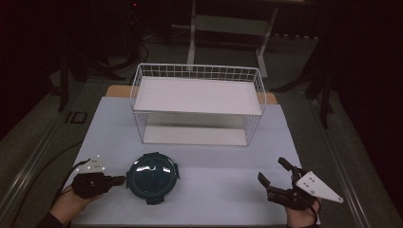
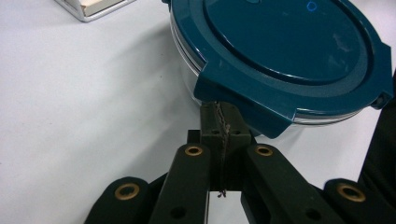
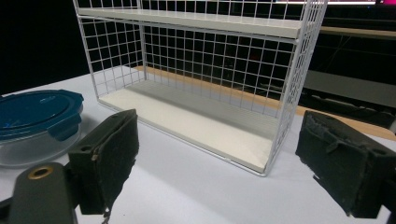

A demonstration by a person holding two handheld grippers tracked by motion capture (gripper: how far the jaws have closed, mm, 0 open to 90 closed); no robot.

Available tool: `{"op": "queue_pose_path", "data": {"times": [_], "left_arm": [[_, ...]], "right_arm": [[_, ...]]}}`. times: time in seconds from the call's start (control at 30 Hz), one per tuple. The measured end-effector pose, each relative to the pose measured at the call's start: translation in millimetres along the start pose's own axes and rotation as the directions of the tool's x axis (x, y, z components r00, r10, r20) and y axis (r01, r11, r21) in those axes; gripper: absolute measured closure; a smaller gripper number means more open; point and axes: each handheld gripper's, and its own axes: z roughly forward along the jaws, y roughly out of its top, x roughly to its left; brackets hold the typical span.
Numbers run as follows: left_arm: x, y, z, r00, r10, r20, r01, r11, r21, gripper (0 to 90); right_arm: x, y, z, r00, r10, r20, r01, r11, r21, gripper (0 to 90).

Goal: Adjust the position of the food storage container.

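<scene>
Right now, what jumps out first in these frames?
The white wire rack with two shelves stands at the back middle of the table. In front of it to the left sits a round clear container with a dark teal lid. The left gripper is shut, tips at the lid's edge; the right gripper is open at the near right.

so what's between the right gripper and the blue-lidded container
Nothing: in the high view, bare white table runs from the right gripper to the container.

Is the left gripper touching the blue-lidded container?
Cannot tell. In the left gripper view the shut left gripper tips sit right under a lid tab of the container, but neither contact nor a gap shows plainly.
</scene>
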Motion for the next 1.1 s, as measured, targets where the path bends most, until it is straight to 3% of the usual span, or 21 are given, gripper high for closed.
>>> {"op": "queue_pose_path", "data": {"times": [0.17,0.43,1.1], "left_arm": [[-1.5,4.0,1.2,0.9999,-0.01,0.009,0.01,0.9997,-0.024,89.9],[-4.0,11.6,8.7,1.0,0.002,0.01,-0.002,1.0,-0.008,89.9],[-20.9,51.6,51.1,0.9958,0.075,0.052,-0.077,0.9965,0.031,89.9]], "right_arm": [[0.8,0.0,1.3,1.0,-0.005,-0.004,0.005,1.0,0.001,12.8],[1.6,-0.3,2.4,1.0,-0.002,-0.009,0.002,1.0,0.004,12.8],[4.1,-0.1,4.6,0.9997,-0.008,-0.022,0.008,1.0,0.007,12.8]]}}
